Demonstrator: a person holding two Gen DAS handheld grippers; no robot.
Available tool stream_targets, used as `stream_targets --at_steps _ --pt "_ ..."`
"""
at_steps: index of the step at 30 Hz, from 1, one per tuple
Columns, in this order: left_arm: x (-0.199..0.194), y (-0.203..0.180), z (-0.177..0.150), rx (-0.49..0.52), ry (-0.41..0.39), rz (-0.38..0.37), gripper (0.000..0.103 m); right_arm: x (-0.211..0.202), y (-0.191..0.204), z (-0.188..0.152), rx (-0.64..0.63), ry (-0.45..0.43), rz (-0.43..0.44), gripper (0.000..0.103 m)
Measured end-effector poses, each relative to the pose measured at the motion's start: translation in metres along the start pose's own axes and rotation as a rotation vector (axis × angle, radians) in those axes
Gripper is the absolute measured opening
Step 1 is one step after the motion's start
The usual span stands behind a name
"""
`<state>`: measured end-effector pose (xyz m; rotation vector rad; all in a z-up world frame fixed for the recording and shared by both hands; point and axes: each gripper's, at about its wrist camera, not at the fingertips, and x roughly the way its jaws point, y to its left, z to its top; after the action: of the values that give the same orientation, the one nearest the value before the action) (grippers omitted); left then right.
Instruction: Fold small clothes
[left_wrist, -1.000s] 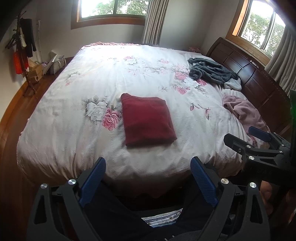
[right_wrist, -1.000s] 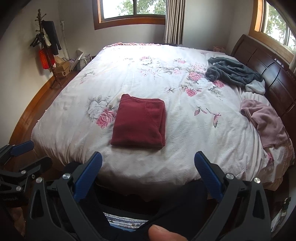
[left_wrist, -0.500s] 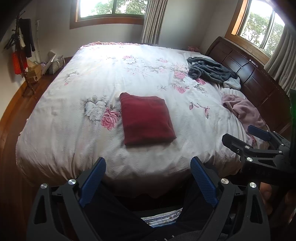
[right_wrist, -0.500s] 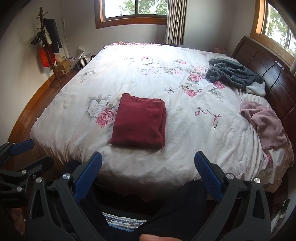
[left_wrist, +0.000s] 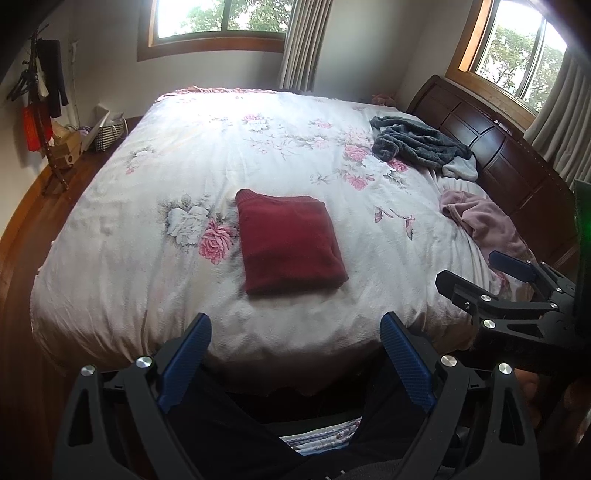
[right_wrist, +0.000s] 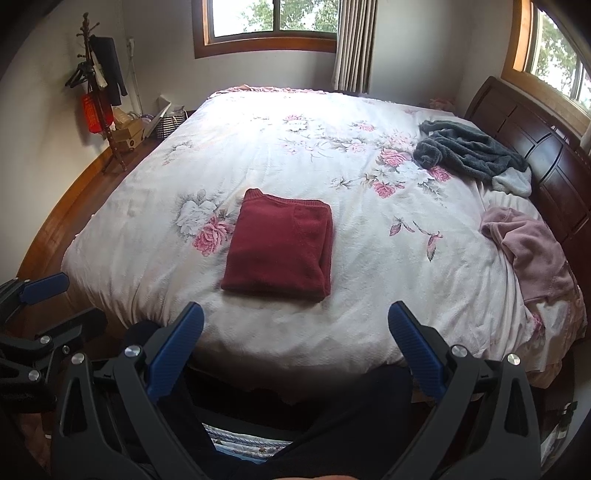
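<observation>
Folded red garment (left_wrist: 290, 245) lying squared on the bed (left_wrist: 147, 229) near its front edge, within reach; left tongs (left_wrist: 295, 354) and right tongs (right_wrist: 295, 343) hover spread wide and empty, apparently because this fold is complete.

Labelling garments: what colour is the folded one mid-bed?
Dark red folded knit garment on the floral bedspread; clearest in right wrist view.

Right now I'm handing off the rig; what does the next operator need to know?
Left claw: open, empty, held short of the bed's near edge.
Right claw: the same.
Done: red top lies folded square mid-bed.
Left: grey garment and pink garment, both crumpled on the right by the headboard.
</observation>
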<state>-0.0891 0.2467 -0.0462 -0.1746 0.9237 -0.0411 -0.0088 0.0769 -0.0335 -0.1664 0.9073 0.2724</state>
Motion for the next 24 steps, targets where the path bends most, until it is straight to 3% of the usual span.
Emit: stream_targets --at_steps 24 --pt "-0.0007 0.0039 0.0062 0.012 0.001 0.004 0.093 -0.0011 -0.0026 0.0005 0.008 -0.017 -0.004 0.099"
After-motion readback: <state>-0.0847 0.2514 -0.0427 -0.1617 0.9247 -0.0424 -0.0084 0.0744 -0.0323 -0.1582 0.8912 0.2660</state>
